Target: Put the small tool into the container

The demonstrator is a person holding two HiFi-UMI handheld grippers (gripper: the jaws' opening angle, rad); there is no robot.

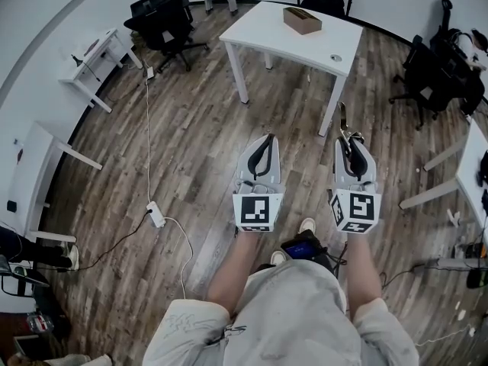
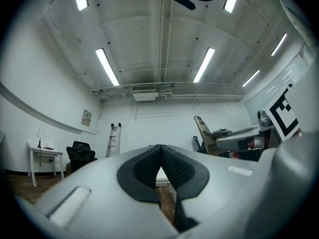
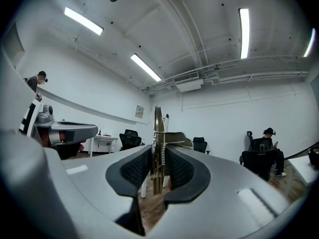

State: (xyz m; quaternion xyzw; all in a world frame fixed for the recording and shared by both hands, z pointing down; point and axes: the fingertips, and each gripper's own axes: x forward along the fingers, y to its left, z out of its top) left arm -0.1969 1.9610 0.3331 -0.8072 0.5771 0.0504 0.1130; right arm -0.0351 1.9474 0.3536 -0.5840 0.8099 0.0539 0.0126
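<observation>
A brown open box (image 1: 302,20) stands at the far side of a white table (image 1: 263,25) ahead of me. My right gripper (image 1: 352,145) is shut on a small metal tool with a spring (image 1: 343,120), held in the air short of the table's near edge. In the right gripper view the tool (image 3: 158,128) stands upright between the pads, sticking out past the gripper (image 3: 158,158). My left gripper (image 1: 266,145) hovers beside it, shut and holding nothing; its pads meet in the left gripper view (image 2: 160,153).
A small round object (image 1: 336,57) lies near the table's right front corner. Black office chairs (image 1: 164,17) stand at the back left and at the right (image 1: 427,71). A white cable and power strip (image 1: 156,213) lie on the wood floor. More white tables (image 1: 99,56) line the left wall.
</observation>
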